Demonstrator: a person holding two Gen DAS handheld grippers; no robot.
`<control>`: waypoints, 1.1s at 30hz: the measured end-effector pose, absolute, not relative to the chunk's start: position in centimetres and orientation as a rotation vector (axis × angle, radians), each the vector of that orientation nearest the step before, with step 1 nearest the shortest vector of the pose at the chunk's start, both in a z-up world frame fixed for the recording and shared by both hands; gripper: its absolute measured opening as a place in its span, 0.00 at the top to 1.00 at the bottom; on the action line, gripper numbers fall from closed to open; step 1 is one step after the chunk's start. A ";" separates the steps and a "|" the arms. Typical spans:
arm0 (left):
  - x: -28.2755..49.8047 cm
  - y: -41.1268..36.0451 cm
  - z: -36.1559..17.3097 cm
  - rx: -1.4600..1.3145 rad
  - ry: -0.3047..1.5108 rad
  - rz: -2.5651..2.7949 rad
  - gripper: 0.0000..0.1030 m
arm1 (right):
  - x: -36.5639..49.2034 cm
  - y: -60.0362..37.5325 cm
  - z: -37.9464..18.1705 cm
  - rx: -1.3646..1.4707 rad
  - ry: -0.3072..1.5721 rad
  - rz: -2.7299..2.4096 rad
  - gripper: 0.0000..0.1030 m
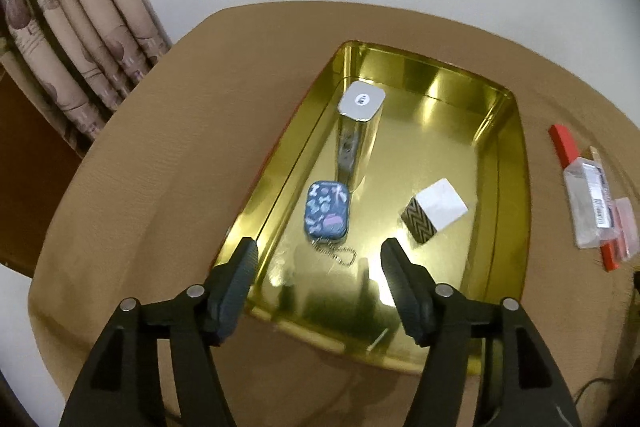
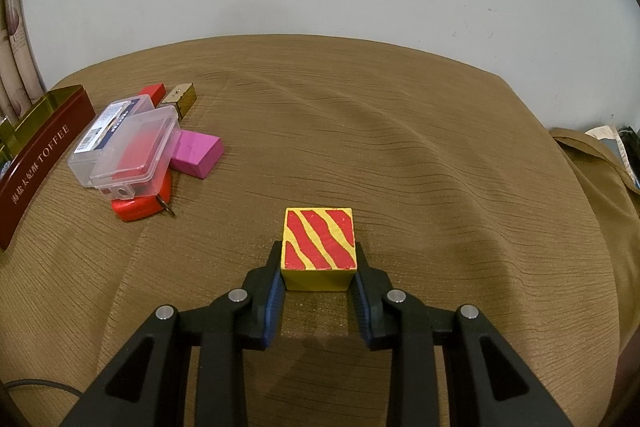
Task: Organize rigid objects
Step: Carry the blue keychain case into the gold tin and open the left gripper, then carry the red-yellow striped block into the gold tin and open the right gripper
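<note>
Left wrist view: your left gripper (image 1: 318, 259) hangs with jaws released and empty over the gold tin (image 1: 516, 163), near its front rim; inside, the patterned blue tin (image 1: 327, 211) lies just ahead, open floor to its right. Your right gripper (image 2: 319, 267) has jaws clenched on the striped cube (image 2: 319, 247), bare tabletop (image 2: 400, 131) around.

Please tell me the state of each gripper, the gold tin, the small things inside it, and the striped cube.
left gripper: open, empty, above the tin
right gripper: shut on the striped cube
gold tin: open, no lid on
blue patterned tin: closed, lying flat
silver box: upright
chevron cube: resting inside the tin
</note>
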State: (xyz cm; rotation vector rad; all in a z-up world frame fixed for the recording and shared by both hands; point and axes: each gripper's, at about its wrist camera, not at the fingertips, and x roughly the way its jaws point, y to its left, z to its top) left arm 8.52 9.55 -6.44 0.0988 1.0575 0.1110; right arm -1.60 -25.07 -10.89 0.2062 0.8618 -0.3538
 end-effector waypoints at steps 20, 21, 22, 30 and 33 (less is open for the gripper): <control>4.2 14.7 -4.9 0.037 0.990 0.172 0.28 | -0.8 -23.5 -10.3 0.148 0.906 -0.392 0.71; 4.3 14.9 -4.9 0.017 0.990 0.167 0.28 | -0.8 -23.4 -10.2 0.157 0.908 -0.388 0.71; 4.2 15.0 -4.8 0.004 0.989 0.166 0.28 | -0.9 -23.0 -10.0 0.157 0.908 -0.381 0.71; 4.4 16.5 -4.7 -0.059 0.988 0.206 0.25 | -0.5 -18.9 -7.5 0.120 0.869 -0.281 0.71; 4.4 16.7 -4.7 -0.063 0.986 0.224 0.24 | 0.2 -16.9 -6.5 0.101 0.851 -0.223 0.71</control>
